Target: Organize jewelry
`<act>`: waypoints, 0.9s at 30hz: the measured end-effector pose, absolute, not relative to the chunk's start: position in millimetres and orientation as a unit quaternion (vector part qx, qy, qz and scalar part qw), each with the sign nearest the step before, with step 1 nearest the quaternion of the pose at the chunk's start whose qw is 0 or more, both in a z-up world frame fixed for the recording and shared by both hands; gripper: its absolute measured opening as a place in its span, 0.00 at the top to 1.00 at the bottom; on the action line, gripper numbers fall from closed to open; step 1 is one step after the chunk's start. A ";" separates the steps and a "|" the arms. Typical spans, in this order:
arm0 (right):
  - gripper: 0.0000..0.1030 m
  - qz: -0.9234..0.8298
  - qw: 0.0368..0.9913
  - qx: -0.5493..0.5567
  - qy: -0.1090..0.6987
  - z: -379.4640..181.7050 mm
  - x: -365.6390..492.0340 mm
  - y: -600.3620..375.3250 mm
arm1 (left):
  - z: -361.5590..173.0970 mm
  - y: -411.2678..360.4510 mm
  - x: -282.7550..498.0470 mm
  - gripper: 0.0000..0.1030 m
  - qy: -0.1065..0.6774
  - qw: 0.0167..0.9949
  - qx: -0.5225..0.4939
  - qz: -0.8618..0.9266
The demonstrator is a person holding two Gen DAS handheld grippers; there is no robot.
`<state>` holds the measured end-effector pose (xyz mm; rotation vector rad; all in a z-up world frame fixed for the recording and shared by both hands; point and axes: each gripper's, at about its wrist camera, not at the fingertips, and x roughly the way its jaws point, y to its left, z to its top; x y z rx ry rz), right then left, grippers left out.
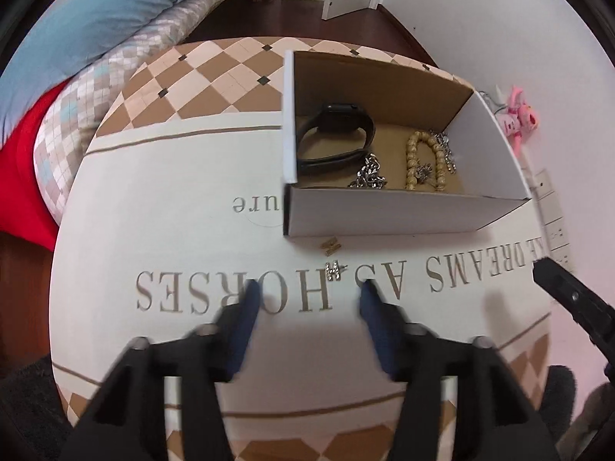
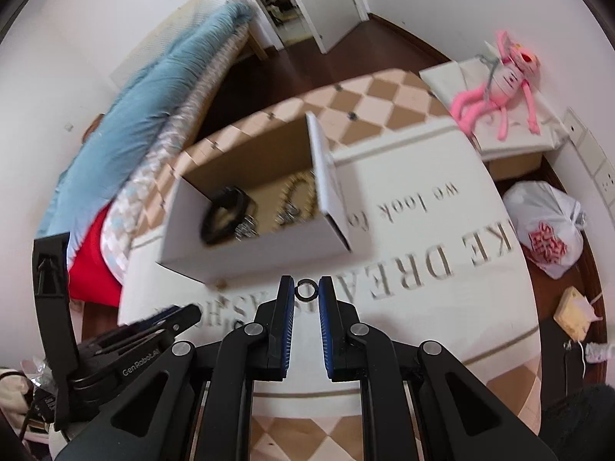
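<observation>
An open white cardboard box (image 1: 384,211) stands on a tablecloth printed with large letters (image 1: 173,199). Inside lie a black wristband (image 1: 334,138), a silver chain (image 1: 369,176) and a beaded bracelet (image 1: 423,161). In front of the box, on the cloth, lie a small gold H-shaped piece (image 1: 329,245) and a sparkly stud (image 1: 334,271). My left gripper (image 1: 307,299) hovers open just short of them, with nothing between its blue pads. My right gripper (image 2: 306,286) is shut on a small dark ring (image 2: 299,292), held above the cloth in front of the box (image 2: 269,246).
A bed with a blue blanket (image 1: 96,19) and a red cloth (image 1: 23,176) runs along the left. A pink plush toy (image 2: 496,80) sits on a white surface at the right. A white plastic bag (image 2: 546,226) and a small yellow object (image 2: 572,315) lie on the dark floor.
</observation>
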<state>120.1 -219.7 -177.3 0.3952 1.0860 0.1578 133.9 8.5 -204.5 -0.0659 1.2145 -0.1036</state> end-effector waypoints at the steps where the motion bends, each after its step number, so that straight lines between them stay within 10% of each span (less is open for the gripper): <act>1: 0.87 0.071 0.833 0.187 0.515 -180.6 119.3 -221.6 | -207.9 4.9 134.1 0.49 0.570 0.820 -0.022 -0.045; 20: 0.87 0.048 0.831 0.187 0.522 -193.9 126.0 -236.4 | -228.5 -22.7 144.0 0.50 0.576 0.816 0.032 -0.039; 27: 0.87 0.045 0.832 0.187 0.520 -193.8 127.0 -234.9 | -226.0 -30.7 142.8 0.91 0.565 0.822 0.052 -0.050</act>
